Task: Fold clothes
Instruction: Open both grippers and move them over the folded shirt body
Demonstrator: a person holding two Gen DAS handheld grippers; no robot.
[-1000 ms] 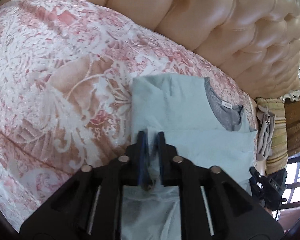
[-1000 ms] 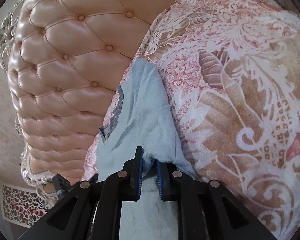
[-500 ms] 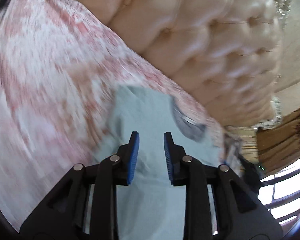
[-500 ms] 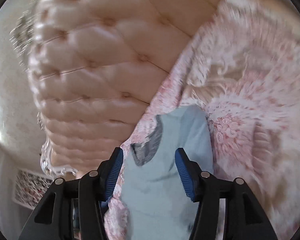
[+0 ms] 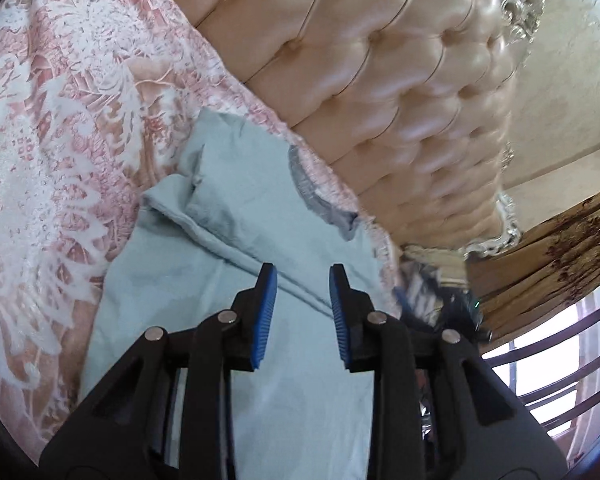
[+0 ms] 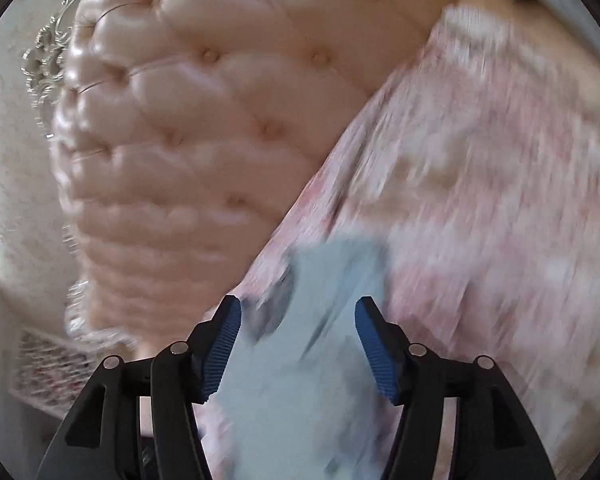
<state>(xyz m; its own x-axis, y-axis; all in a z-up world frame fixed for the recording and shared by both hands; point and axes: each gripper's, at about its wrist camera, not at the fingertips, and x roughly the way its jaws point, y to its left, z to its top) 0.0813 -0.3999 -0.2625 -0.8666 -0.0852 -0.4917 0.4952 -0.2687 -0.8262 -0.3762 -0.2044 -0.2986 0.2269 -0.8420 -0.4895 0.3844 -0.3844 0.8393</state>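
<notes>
Pale blue-green T-shirt (image 5: 260, 208) under me, with a grey neckband (image 5: 312, 192). The bedspread (image 5: 60, 128) is pink with a white floral pattern. The tufted headboard (image 5: 380, 80) is glossy peach-pink, its frame (image 5: 520, 12) silver. My left tool (image 5: 302, 312) is black with blue ribbed pads (image 5: 264, 320); my right tool (image 6: 298, 344) matches.

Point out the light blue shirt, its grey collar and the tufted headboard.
light blue shirt (image 5: 300, 400), left wrist view, on the flat folded body.
grey collar (image 5: 306, 188), left wrist view, on the neckband's curve.
tufted headboard (image 5: 380, 80), left wrist view, on a padded panel.
</notes>
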